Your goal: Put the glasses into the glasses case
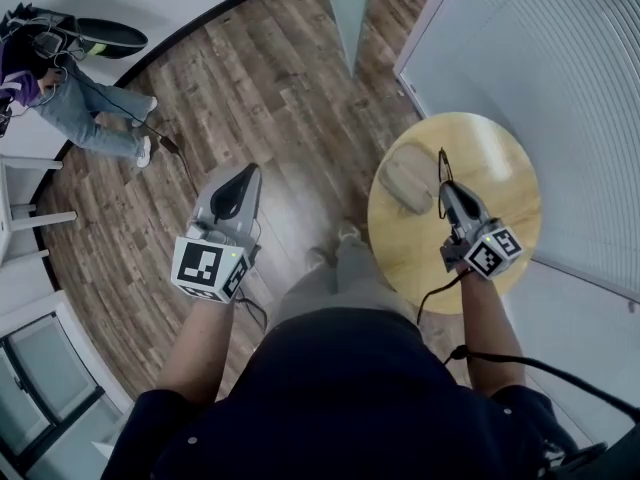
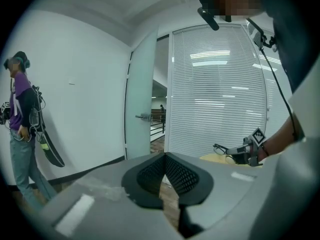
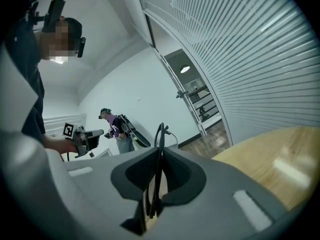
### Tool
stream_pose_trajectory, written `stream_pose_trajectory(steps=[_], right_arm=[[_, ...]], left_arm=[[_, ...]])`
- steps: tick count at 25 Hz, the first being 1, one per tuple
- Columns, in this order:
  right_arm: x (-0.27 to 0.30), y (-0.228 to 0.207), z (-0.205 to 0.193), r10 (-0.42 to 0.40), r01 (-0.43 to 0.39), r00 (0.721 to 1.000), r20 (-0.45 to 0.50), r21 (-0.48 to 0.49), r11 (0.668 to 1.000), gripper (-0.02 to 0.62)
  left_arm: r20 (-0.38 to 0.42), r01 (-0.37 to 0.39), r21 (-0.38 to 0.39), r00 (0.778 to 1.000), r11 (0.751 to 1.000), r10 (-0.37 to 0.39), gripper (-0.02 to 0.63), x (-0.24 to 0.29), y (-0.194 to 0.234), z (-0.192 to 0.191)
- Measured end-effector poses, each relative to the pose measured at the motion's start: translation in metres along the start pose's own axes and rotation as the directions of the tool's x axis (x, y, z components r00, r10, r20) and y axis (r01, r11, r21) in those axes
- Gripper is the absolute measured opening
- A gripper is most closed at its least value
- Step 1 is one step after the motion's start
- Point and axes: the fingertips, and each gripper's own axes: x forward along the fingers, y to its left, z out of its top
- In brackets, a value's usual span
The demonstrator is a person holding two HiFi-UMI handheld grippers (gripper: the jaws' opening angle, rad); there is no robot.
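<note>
- Pinching the glasses [image 3: 160, 144] by the frame, the right gripper [image 1: 445, 190] is hovering just beside the glasses case [image 1: 405, 180] on the table [image 1: 500, 158].
- Left gripper [image 1: 243, 176], pressed together and empty, is hanging well apart; the case looks closed and probably needs opening first.

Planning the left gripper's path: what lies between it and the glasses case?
In the head view, only bare wood floor and the rim of the table separate the left gripper from the glasses case.
</note>
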Motion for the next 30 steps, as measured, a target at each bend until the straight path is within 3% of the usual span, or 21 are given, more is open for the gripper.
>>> stream_pose_trajectory(steps=[17,30], right_arm=[[0.023,-0.044,-0.061,-0.008,0.015,0.994,-0.106,0.062,0.998,0.034],[0.038,-0.059,-0.086,0.029,-0.027,0.977,-0.21,0.013,1.0,0.034]], left_arm=[[-0.064,0.037,-0.031,0.997,0.999,-0.039,0.005,0.058,0.0,-0.044],[-0.128,0.04,-0.081,0.991,0.996,-0.05,0.005,0.068,-0.006,-0.082]])
